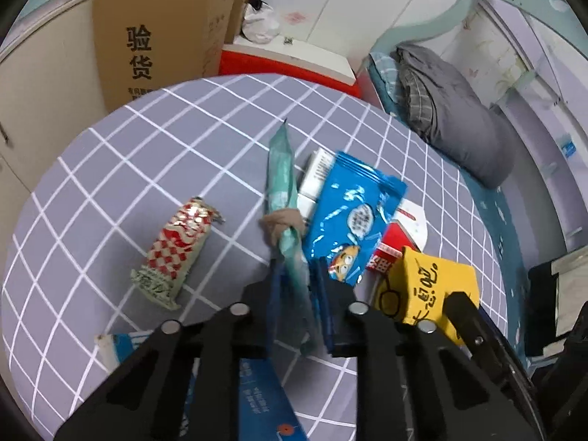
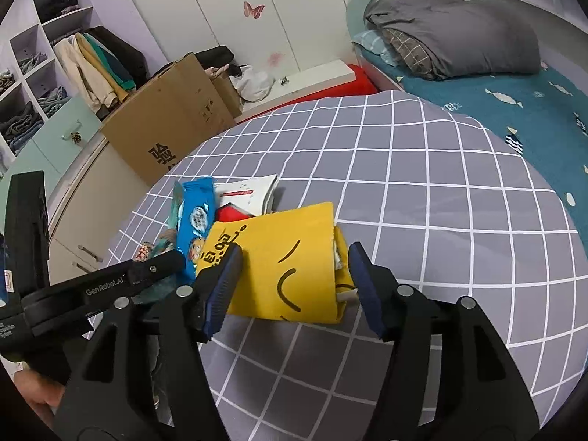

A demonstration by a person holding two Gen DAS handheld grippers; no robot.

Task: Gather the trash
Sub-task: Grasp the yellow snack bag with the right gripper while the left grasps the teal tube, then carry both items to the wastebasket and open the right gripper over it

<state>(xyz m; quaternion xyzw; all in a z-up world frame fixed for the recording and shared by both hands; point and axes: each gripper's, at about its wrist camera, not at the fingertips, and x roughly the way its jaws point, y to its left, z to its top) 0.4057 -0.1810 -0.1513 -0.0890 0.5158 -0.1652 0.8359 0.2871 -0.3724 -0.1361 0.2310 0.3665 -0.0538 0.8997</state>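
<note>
A long teal wrapper [image 1: 281, 176] with a brownish knot of fabric around its middle lies on the grey checked tablecloth [image 1: 147, 147]. My left gripper [image 1: 296, 268] is shut on its near end. To its right lie a blue snack bag [image 1: 352, 217], a white and red packet [image 1: 400, 231] and a yellow pouch [image 1: 430, 283] with black writing. A red-and-white checked wrapper [image 1: 176, 253] lies to the left. In the right wrist view my right gripper [image 2: 294, 253] stands open with the yellow pouch [image 2: 279, 261] between and just beyond its fingertips. The left gripper's finger [image 2: 154, 268] reaches in beside the blue snack bag [image 2: 194, 217].
A blue printed card [image 1: 257, 397] lies under the left gripper near the table's front edge. A big cardboard box [image 1: 161, 33] and a red crate [image 1: 286, 62] stand behind the table. A bed with a grey duvet [image 2: 452, 33] is at the right, open shelves [image 2: 33, 84] at the left.
</note>
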